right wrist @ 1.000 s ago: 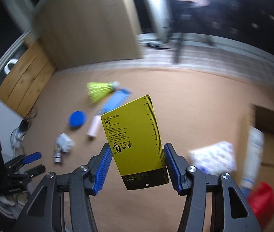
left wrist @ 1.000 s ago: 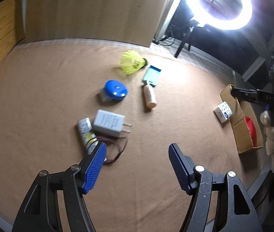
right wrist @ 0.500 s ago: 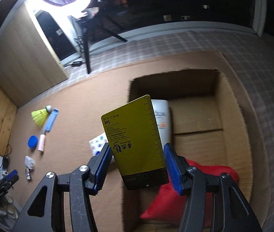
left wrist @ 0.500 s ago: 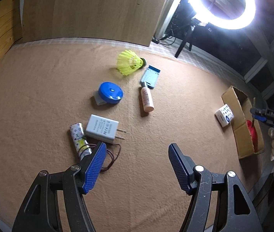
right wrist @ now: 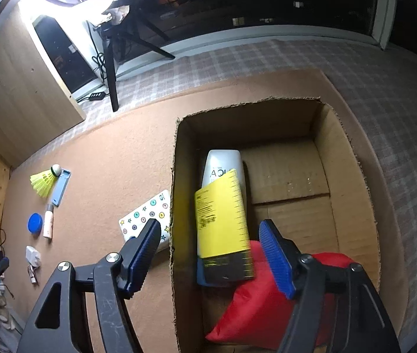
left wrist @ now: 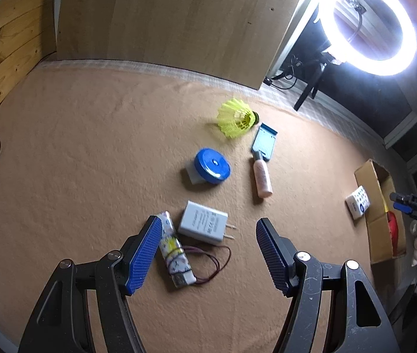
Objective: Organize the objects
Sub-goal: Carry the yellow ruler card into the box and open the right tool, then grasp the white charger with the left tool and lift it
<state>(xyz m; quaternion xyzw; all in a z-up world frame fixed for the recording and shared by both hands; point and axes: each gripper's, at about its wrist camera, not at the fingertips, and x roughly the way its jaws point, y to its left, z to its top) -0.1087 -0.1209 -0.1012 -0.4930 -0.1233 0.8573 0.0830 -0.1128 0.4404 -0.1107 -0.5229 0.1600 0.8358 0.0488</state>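
The right gripper [right wrist: 211,253] hangs over the cardboard box [right wrist: 352,176], jaws opening — the yellow card [right wrist: 221,220], blurred, seems clear of both pads, above a white tube [right wrist: 223,164] and red pouch [right wrist: 267,309]. The left gripper [left wrist: 208,253] is spread and empty over the white charger [left wrist: 202,222] — nothing pinched.
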